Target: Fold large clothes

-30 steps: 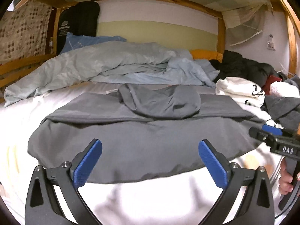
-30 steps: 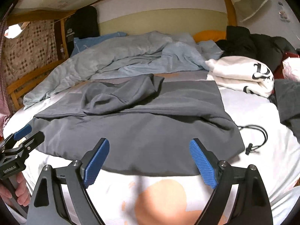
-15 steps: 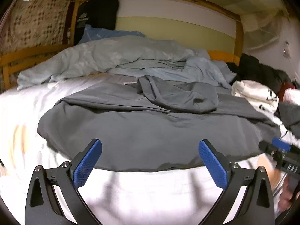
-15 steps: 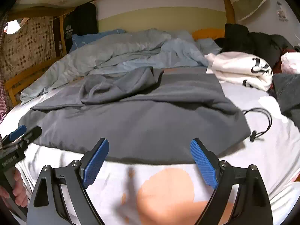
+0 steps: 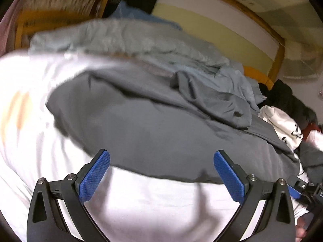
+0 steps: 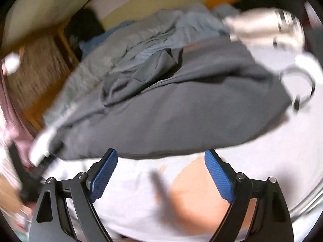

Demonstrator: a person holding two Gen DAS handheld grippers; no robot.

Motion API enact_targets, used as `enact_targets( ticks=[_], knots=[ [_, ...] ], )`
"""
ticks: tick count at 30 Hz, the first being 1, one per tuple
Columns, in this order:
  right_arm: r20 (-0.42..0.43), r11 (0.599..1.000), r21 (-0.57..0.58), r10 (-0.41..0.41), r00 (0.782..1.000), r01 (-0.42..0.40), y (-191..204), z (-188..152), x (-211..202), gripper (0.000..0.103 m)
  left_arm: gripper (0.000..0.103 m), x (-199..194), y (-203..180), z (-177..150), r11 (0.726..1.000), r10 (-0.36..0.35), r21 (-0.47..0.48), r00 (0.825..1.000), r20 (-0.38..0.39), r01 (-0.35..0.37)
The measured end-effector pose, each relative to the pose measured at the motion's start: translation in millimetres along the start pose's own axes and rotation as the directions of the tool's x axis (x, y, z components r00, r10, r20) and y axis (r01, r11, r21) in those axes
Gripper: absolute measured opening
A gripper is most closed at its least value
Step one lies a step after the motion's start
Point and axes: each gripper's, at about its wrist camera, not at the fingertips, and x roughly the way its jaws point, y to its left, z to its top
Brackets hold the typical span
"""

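Note:
A large dark grey garment (image 5: 153, 129) lies spread across the white bed sheet (image 5: 141, 201), with a bunched fold (image 5: 218, 102) on its far part. My left gripper (image 5: 161, 157) is open, its blue pads just at the garment's near hem, nothing between them. In the right wrist view the same grey garment (image 6: 181, 111) fills the middle, and my right gripper (image 6: 160, 157) is open, its pad tips at the near hem above an orange patch (image 6: 199, 191) on the sheet. The other gripper shows at each view's edge (image 5: 302, 189) (image 6: 46, 157). Both views are tilted and blurred.
A light blue-grey duvet (image 5: 125, 42) is heaped at the back against the wooden bed frame (image 5: 276, 60). A white printed garment (image 5: 284, 127) and dark clothes (image 5: 288, 98) lie at the right. A black cord loop (image 6: 304, 88) rests on the sheet beside the garment.
Both grippers have come down closer to the garment's near hem and rolled, so both views now tilt. Their jaws stay as wide as before.

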Motion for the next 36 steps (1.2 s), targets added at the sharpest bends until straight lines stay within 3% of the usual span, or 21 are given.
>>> enact_targets(
  ticks=[4,8,11,12,14,16,17,18,19,21,23,26,30,33,36],
  knots=[
    [-0.022,0.998,0.042,-0.049,0.999,0.050,-12.0,1.7,15.7,0.089,0.092,11.3,22.4,-2.1,0.993,-0.017,-0.115,0.998,-0.067,0.009],
    [0.000,0.992,0.124,-0.004,1.000,0.004,-26.6,3.5,22.7,0.089,0.089,-3.0,38.8,-2.8,0.972,-0.030,-0.234,0.998,-0.055,0.017],
    [0.041,0.989,0.132,-0.066,0.997,0.060,-26.1,9.6,27.2,0.074,0.086,4.7,53.4,0.5,0.940,-0.040,-0.340,0.998,-0.057,0.018],
    [0.053,0.986,0.143,-0.092,0.994,0.084,-26.4,11.9,29.9,0.065,0.086,8.8,53.5,4.0,0.939,-0.032,-0.343,0.998,-0.046,0.015],
    [0.074,0.981,0.171,-0.101,0.992,0.087,-28.7,16.7,34.9,0.060,0.086,18.7,43.9,14.4,0.963,0.018,-0.269,0.999,-0.043,-0.029],
    [0.091,0.974,0.210,-0.101,0.991,0.080,-33.8,23.3,38.9,0.051,0.067,23.8,40.3,22.4,0.963,0.031,-0.266,0.999,-0.031,-0.038],
    [0.102,0.971,0.229,-0.096,0.990,0.071,-35.6,27.5,41.0,0.050,0.063,27.6,41.3,25.5,0.958,0.022,-0.284,0.999,-0.028,-0.029],
    [0.108,0.969,0.237,-0.091,0.990,0.063,-38.4,32.3,43.5,0.048,0.050,33.4,46.7,28.2,0.952,0.014,-0.306,0.999,-0.033,-0.024],
    [0.106,0.970,0.236,-0.089,0.990,0.062,-39.7,35.8,46.2,0.045,0.027,37.0,51.9,29.5,0.945,0.014,-0.326,0.999,-0.037,-0.025],
    [0.101,0.969,0.236,-0.095,0.990,0.069,-42.5,40.2,48.2,0.035,0.012,35.3,64.5,31.0,0.927,-0.016,-0.375,1.000,-0.027,0.005],
    [0.130,0.968,0.241,-0.100,0.986,0.067,-40.6,40.1,42.9,0.024,0.009,21.5,66.7,32.1,0.926,-0.048,-0.374,0.999,0.002,0.046],
    [0.212,0.980,0.135,-0.171,0.962,0.145,-14.4,35.7,19.3,0.016,0.009,-7.1,44.4,31.4,0.967,0.021,-0.256,0.999,0.036,-0.011],
    [0.311,0.973,0.068,-0.232,0.921,0.222,18.2,20.7,-30.3,0.014,0.008,-39.1,46.0,22.6,0.948,-0.006,-0.317,0.999,0.050,0.022],
    [0.320,0.978,0.021,-0.204,0.925,0.209,31.5,5.5,-60.1,0.014,0.008,-59.5,60.2,19.5,0.931,-0.028,-0.361,0.998,0.060,0.048],
    [0.280,0.973,-0.039,-0.206,0.938,0.226,33.9,-12.8,-73.9,0.014,0.008,-69.0,57.8,16.6,0.947,-0.026,-0.319,0.999,0.047,0.040]
  ],
)
